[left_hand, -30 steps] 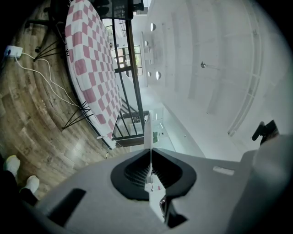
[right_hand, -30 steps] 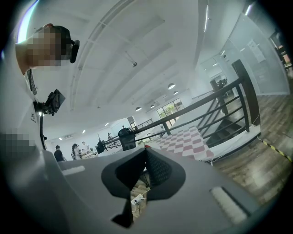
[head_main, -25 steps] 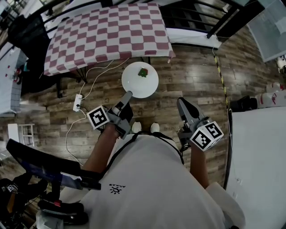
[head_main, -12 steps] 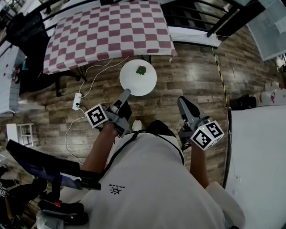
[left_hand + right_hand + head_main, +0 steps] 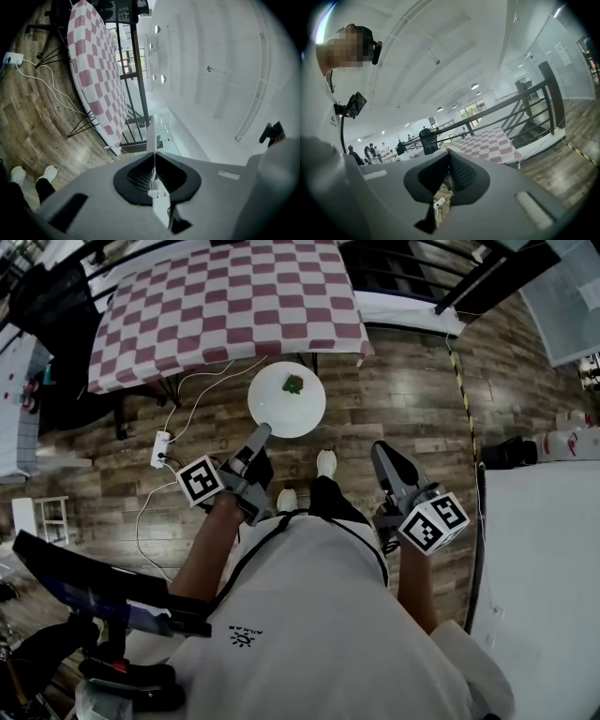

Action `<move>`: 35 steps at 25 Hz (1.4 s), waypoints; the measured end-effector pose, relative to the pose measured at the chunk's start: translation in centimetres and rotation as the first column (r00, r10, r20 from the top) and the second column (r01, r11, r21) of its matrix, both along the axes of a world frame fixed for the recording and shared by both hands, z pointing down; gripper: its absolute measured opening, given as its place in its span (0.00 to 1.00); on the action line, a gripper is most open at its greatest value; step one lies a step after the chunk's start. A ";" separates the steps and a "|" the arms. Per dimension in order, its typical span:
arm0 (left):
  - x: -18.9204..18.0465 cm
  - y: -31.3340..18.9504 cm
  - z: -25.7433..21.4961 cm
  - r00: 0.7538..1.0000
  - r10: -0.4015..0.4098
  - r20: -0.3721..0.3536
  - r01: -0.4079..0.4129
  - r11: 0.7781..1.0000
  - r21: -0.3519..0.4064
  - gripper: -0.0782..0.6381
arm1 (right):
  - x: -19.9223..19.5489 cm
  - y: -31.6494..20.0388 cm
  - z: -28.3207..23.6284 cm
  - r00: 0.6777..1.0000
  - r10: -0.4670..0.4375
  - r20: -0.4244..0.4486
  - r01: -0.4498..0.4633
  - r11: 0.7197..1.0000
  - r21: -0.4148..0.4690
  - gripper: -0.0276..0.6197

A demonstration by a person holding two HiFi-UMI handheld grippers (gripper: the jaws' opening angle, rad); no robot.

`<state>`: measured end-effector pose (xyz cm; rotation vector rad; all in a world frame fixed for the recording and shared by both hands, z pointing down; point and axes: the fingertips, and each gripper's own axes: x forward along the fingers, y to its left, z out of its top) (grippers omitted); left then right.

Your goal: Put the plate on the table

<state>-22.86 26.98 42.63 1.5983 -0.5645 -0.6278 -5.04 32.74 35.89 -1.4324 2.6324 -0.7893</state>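
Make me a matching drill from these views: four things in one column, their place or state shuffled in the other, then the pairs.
1 plate
2 table
3 right gripper
4 power strip

A on the floor
B covered in red-and-white checks
C shut, empty
D gripped at the rim by the left gripper

Pairs: 1-D, 2-B, 3-C, 4-A
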 end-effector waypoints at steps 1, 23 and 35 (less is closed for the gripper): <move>0.2 -0.2 0.0 1.000 -0.001 0.002 0.001 1.000 0.000 0.14 | 0.2 -0.2 0.1 1.000 0.000 0.003 0.000 1.000 -0.002 0.06; 6.5 -12.5 -0.6 0.998 -0.051 0.024 0.051 0.999 -0.001 0.14 | 6.1 -13.8 0.5 0.997 -0.074 0.034 0.074 0.997 -0.020 0.06; 10.7 -20.1 -2.0 0.995 -0.095 0.032 0.095 0.995 0.016 0.14 | 10.1 -22.4 -0.7 0.990 -0.133 0.037 0.133 0.991 0.008 0.06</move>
